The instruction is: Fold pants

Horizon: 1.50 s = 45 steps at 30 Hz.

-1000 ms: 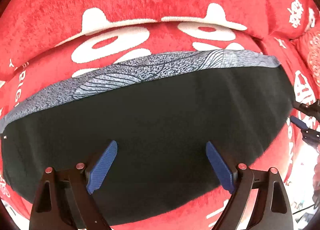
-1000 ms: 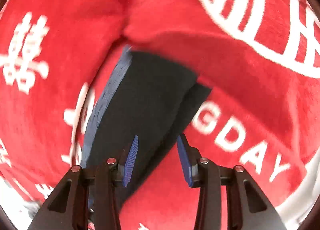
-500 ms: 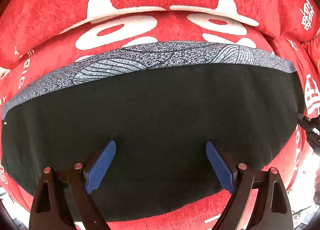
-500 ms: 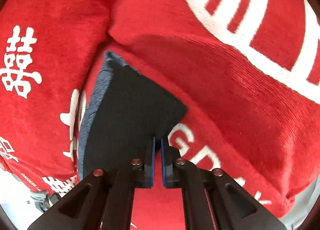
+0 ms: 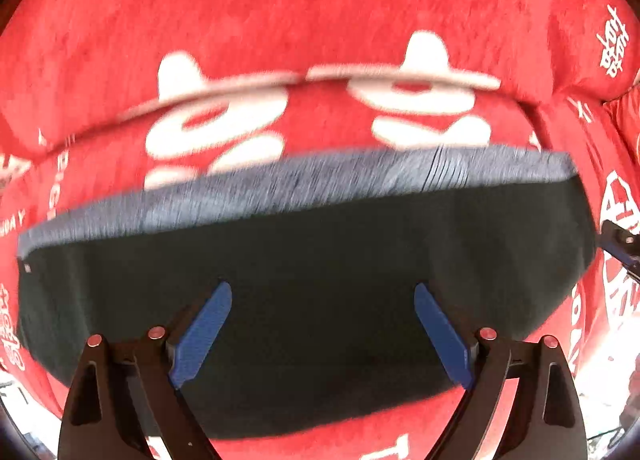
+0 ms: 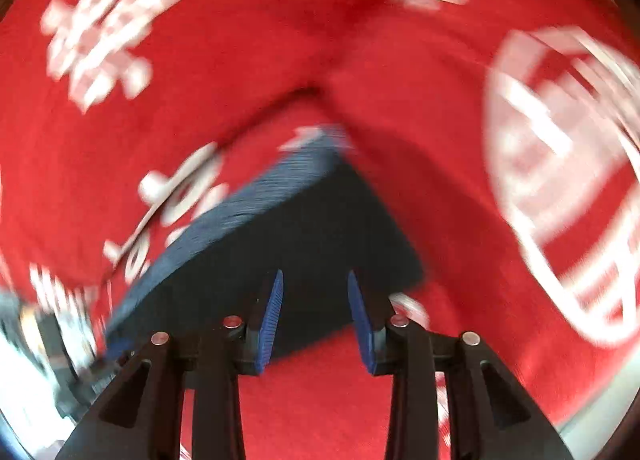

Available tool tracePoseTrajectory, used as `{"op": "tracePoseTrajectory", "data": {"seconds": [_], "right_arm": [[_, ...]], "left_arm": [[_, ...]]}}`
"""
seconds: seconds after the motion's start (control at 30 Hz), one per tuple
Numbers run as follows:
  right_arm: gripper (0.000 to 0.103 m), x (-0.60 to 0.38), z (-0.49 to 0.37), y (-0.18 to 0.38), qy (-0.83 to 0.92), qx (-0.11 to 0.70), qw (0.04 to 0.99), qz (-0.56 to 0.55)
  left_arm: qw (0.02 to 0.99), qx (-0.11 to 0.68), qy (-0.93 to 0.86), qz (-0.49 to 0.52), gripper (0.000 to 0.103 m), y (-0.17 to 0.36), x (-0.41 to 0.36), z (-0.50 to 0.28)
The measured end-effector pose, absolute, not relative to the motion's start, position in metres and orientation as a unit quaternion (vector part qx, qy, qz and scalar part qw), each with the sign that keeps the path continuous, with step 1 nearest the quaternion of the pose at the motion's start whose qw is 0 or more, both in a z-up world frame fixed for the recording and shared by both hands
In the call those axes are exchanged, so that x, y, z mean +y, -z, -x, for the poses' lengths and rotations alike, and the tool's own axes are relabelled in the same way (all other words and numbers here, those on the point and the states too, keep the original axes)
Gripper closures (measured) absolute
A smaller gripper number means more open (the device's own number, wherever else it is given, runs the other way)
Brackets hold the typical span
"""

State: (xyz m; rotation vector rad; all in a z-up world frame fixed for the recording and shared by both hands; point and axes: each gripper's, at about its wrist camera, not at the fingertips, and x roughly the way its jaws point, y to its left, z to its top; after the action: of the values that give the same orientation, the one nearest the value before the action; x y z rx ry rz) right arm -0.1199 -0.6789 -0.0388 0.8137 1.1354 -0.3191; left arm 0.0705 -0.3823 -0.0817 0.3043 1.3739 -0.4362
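Parting again, right hand-held gripper (image 6: pixel 315 314) released pants (image 6: pixel 304 244); left hand-held gripper (image 5: pixel 322 330) stays spread.

The pants (image 5: pixel 312 280) lie folded flat into a compact dark slab on the red blanket (image 5: pixel 280 40), a grey patterned waistband (image 5: pixel 304 188) running along the far edge, toward the blanket's large white characters.
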Motion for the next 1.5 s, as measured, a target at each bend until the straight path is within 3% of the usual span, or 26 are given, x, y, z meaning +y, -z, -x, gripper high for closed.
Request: {"op": "tracePoseTrajectory", "data": {"seconds": [0.2, 0.3, 0.43, 0.6, 0.77, 1.13, 1.5], "right_arm": [[0.066, -0.641, 0.033, 0.068, 0.071, 0.557, 0.771, -0.301], [0.072, -0.650, 0.025, 0.084, 0.110, 0.562, 0.773, -0.275], [0.069, -0.680, 0.040, 0.083, 0.187, 0.559, 0.758, -0.277], [0.065, -0.707, 0.074, 0.074, 0.196, 0.544, 0.734, -0.356], [0.053, -0.693, 0.114, 0.065, 0.160, 0.540, 0.720, -0.406], [0.050, -0.690, 0.180, 0.070, 0.150, 0.543, 0.679, -0.471], [0.049, -0.692, 0.192, 0.091, 0.132, 0.512, 0.656, -0.539]], "left_arm": [[0.757, 0.616, 0.151, -0.157, 0.009, 0.104, -0.406, -0.106], [0.756, 0.628, 0.132, -0.131, 0.000, 0.120, -0.398, -0.116], [0.752, 0.633, 0.135, -0.127, 0.000, 0.119, -0.394, -0.119], [0.743, 0.642, 0.133, -0.134, 0.000, 0.100, -0.401, -0.122], [0.722, 0.659, 0.153, -0.144, 0.000, 0.093, -0.408, -0.107], [0.709, 0.667, 0.156, -0.168, 0.000, 0.086, -0.417, -0.076], [0.702, 0.674, 0.178, -0.147, 0.000, 0.083, -0.435, -0.059]]}}
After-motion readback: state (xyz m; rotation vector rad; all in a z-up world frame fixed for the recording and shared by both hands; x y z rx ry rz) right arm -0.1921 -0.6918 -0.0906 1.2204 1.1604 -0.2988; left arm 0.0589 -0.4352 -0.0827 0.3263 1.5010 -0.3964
